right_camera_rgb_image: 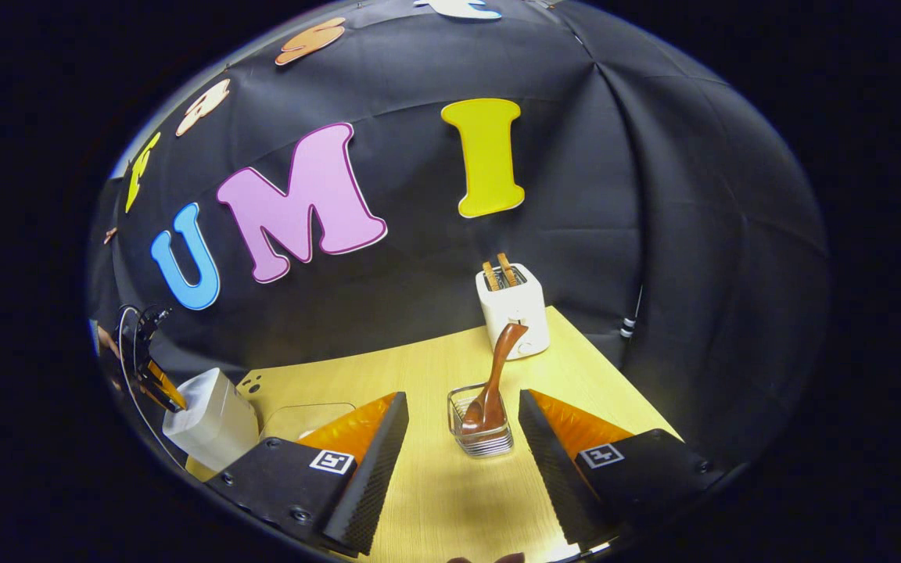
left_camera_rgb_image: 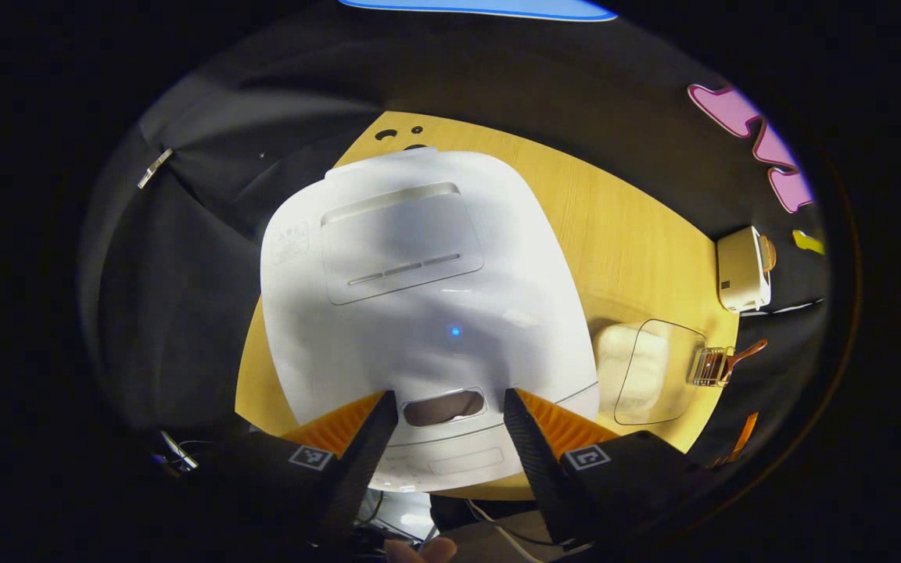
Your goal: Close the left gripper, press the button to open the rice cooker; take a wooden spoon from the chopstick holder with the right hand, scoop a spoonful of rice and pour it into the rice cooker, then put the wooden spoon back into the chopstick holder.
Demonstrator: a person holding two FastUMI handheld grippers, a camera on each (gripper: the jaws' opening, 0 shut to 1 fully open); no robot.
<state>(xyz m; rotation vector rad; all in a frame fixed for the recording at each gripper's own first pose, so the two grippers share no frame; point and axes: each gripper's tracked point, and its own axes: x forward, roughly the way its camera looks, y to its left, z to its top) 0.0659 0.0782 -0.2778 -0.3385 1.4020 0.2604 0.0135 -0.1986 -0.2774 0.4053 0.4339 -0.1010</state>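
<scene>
While the rice cooker (left_camera_rgb_image: 427, 313) fills the middle of the left gripper view with its white lid down, its front button (left_camera_rgb_image: 444, 407) sits low in the frame, right in the gap between the spread jaws of the left gripper (left_camera_rgb_image: 450, 410). Whether either finger touches the cooker cannot be told. A small blue light (left_camera_rgb_image: 455, 331) glows on the lid above the button. At the right of this view, a clear container (left_camera_rgb_image: 650, 371) of pale rice stands beside the cooker, with the chopstick holder (left_camera_rgb_image: 707, 366) further right and the wooden spoon (left_camera_rgb_image: 741, 356) leaning out of it. A toaster (left_camera_rgb_image: 744, 270) stands in the far right corner of the wooden counter (left_camera_rgb_image: 615, 227).

From the right gripper view, the chopstick holder (right_camera_rgb_image: 482, 426) lies at lower centre, just ahead of the right gripper (right_camera_rgb_image: 462, 426), whose jaws are wide apart and hold nothing. The wooden spoon (right_camera_rgb_image: 497, 375) stands in it, bowl down, handle tilting up to the right. Behind it stands the toaster (right_camera_rgb_image: 515, 309) with two slices showing. At lower left, the rice cooker (right_camera_rgb_image: 212, 418) is partly cut off behind the finger, and the left gripper (right_camera_rgb_image: 155, 379) hangs over it, small and hard to make out.
</scene>
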